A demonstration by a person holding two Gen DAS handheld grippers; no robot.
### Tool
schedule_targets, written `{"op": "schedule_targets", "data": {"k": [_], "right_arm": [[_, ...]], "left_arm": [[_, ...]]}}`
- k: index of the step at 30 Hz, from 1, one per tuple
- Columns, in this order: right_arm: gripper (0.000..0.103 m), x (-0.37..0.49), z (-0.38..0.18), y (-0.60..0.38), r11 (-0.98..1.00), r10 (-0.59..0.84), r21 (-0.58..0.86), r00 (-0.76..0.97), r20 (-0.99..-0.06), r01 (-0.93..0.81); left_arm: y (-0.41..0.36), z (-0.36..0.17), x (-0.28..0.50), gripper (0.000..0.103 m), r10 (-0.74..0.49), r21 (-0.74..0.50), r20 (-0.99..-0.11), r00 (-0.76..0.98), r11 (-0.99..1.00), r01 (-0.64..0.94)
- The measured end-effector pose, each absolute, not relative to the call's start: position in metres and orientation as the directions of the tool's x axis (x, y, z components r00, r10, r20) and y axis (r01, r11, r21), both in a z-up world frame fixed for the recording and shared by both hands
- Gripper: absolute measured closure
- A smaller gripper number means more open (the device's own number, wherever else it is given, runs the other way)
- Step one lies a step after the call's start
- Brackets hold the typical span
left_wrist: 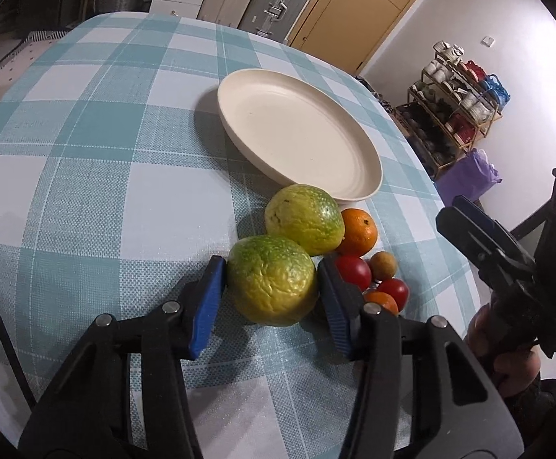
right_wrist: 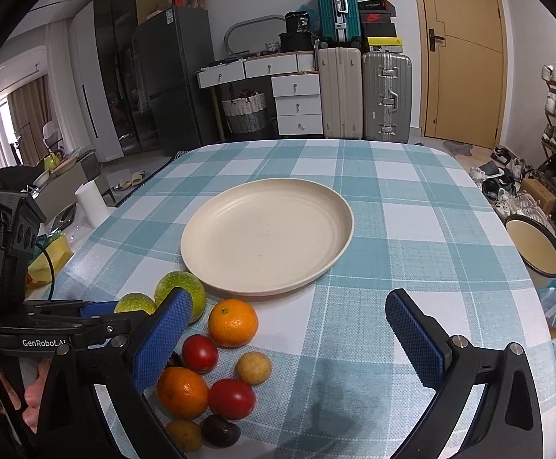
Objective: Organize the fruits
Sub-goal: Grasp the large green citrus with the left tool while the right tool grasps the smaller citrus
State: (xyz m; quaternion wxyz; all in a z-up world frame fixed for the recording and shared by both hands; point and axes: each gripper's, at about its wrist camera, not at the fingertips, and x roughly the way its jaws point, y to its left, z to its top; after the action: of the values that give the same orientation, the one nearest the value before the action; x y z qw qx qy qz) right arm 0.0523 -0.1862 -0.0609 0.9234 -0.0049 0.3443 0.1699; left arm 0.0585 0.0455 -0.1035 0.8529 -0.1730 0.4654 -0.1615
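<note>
Nothing has reached the cream plate (right_wrist: 266,237) yet: its whole face is bare, so the sorting is only starting. Taking the plate as the landmark and reading the right wrist view from the left, the left gripper (left_wrist: 272,288) comes in at the plate's near-left, its blue pads (left_wrist: 207,306) set against both sides of the nearer green-yellow citrus (left_wrist: 272,281), so it appears to be clamped on that fruit, which rests on the checked tablecloth (right_wrist: 412,199) and is not yet lifted. A second green citrus (left_wrist: 304,218) lies just nearer than the plate's rim. Right of these, on the plate's near side, sit an orange (right_wrist: 233,322), two red tomatoes (right_wrist: 200,353), a small tan fruit (right_wrist: 253,368), another orange (right_wrist: 182,393) and a dark fruit (right_wrist: 220,430), all loose in one cluster. Further right, the right gripper (right_wrist: 285,340) hangs near the plate's front edge with jaws spread wide and empty. Every fruit is probably still to be moved.
</note>
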Motion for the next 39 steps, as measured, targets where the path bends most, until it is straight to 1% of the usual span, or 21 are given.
{"op": "schedule_targets", "data": {"k": [11,19,25,39], "right_arm": [[0.000,0.058,-0.058,-0.166,0.915,0.370,0.130,0.666,-0.648,-0.381],[0.000,0.067,-0.062,-0.138,0.855,0.473,0.213,0.544,-0.693,-0.473],[0.000,0.072,-0.065,-0.114,0.819,0.512,0.243,0.470,-0.719,-0.520],[0.000,0.075,-0.073,-0.072,0.815,0.451,0.170,0.422,-0.786,-0.554]], "left_arm": [[0.063,-0.105,0.055,0.057,-0.459,-0.478,-0.728,0.509,0.872,0.104],[0.082,-0.101,0.048,0.057,-0.448,-0.479,-0.722,0.527,0.874,0.086],[0.097,-0.099,0.044,0.057,-0.422,-0.461,-0.730,0.538,0.885,0.069],[0.115,-0.102,0.036,0.057,-0.443,-0.493,-0.718,0.537,0.868,0.056]]}}
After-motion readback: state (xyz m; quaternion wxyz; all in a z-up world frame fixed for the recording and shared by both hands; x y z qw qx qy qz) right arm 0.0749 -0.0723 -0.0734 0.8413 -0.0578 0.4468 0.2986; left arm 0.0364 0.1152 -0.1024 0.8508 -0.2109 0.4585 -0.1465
